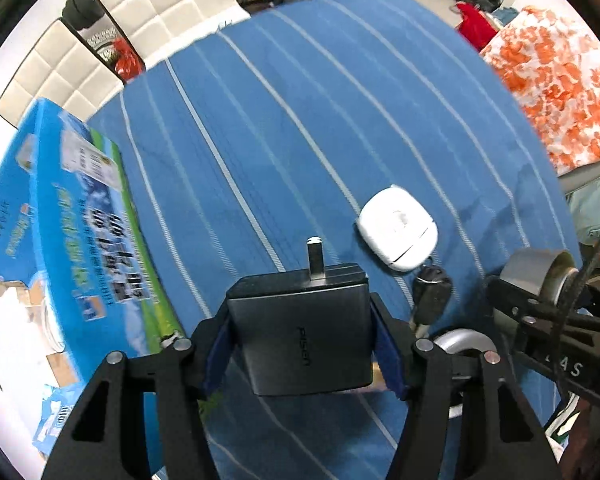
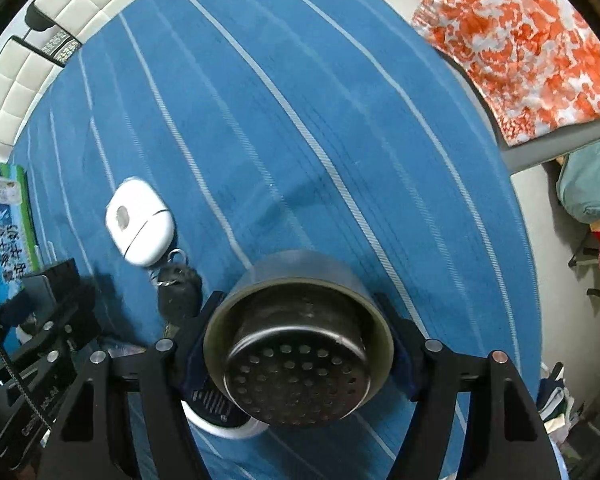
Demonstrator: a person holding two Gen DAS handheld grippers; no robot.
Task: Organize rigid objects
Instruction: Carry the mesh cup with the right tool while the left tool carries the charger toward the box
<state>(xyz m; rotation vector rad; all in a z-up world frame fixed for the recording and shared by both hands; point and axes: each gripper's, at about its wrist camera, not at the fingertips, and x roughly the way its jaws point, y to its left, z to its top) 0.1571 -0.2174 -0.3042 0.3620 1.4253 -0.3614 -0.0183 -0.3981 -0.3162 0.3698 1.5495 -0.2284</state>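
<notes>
My left gripper [image 1: 302, 336] is shut on a dark grey charger block [image 1: 300, 328] with a metal prong pointing forward, held above the blue striped tablecloth [image 1: 300, 120]. My right gripper [image 2: 298, 340] is shut on a grey metal strainer cup [image 2: 296, 344] with a perforated bottom; the cup also shows at the right of the left wrist view [image 1: 540, 276]. A white rounded case [image 1: 398, 228] lies on the cloth ahead, also in the right wrist view [image 2: 139, 224]. A black car key [image 1: 430, 292] lies beside it, also in the right wrist view [image 2: 179, 292].
A blue printed carton [image 1: 72, 232] stands at the left, its open top showing white contents. A round silver and white object [image 1: 464, 344] lies under the grippers, also in the right wrist view [image 2: 220, 408]. White padded chairs [image 1: 160, 4] and an orange-white cloth [image 1: 560, 80] border the table.
</notes>
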